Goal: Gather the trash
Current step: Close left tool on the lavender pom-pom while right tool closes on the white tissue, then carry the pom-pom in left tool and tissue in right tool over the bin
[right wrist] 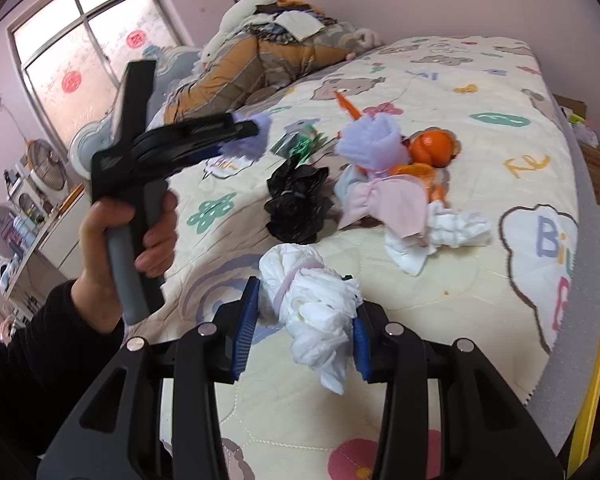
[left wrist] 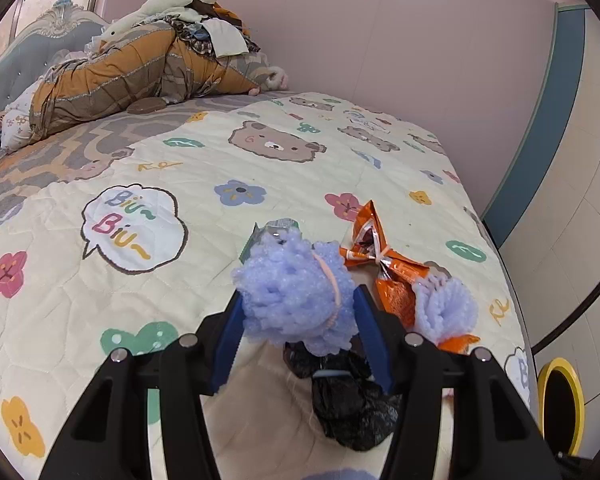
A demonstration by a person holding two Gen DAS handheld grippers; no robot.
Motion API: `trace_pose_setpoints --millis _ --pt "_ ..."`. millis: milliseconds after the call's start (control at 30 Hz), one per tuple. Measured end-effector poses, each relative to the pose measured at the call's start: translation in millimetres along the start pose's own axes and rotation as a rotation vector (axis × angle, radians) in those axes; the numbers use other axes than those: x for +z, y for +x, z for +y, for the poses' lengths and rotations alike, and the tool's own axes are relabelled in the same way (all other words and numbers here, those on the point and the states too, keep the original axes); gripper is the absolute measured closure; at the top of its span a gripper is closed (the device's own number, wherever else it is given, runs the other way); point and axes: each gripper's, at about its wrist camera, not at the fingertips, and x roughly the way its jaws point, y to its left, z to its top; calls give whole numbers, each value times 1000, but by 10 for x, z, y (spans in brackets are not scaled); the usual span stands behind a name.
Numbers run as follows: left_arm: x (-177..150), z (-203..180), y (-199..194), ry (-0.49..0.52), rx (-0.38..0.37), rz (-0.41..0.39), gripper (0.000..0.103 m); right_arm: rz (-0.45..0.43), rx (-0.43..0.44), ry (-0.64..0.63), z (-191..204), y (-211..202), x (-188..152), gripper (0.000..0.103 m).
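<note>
Both grippers are gripping: your left gripper is clamping a purple foam bundle, your right gripper a white tissue wad, above the bed edge. Soft trash is compressing; loosening pressure risks dropping either.

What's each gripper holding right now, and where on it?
Left gripper: purple foam net bundle, pinched across its lower sides. Right gripper: white tissue wad tied with a pink band, gripped across its middle.
</note>
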Motion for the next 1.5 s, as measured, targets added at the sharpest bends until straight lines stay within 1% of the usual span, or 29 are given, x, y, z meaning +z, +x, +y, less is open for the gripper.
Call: trace_pose_setpoints --millis 100,267,400,500,633,833,1033,1333,1500 --pt "-48 5 -137 11 2 -3 52 -19 -15 42 -77 -118 21 64" --pt "-109 -50 -354 48 6 -15 52 -85 -41 98 -189 -410 88 64" --pt "-154 -160 -525 78 -8 -24 52 -134 -70 98 -168 -662 101 64" --pt "-190 -253 -632 84 -24 -25 51 -149 -92 94 -152 -804 84 64" --pt "-255 -416 -782 93 -58 -27 51 -165 -135 101 -149 -991 3 64" --pt "-345 -687 -955 136 -103 -30 51 -187 -156 122 -197 -1189 -75 64" --pt "-412 -966 -1114 172 -157 -40 51 -232 -186 138 -252 -1440 -103 64" --pt "-558 -1352 -1228 219 -242 -23 51 -287 -239 159 -364 -1822 -133 64" --pt "-616 -1553 -1239 243 -281 -18 50 -310 -273 185 -527 -1996 -130 64"
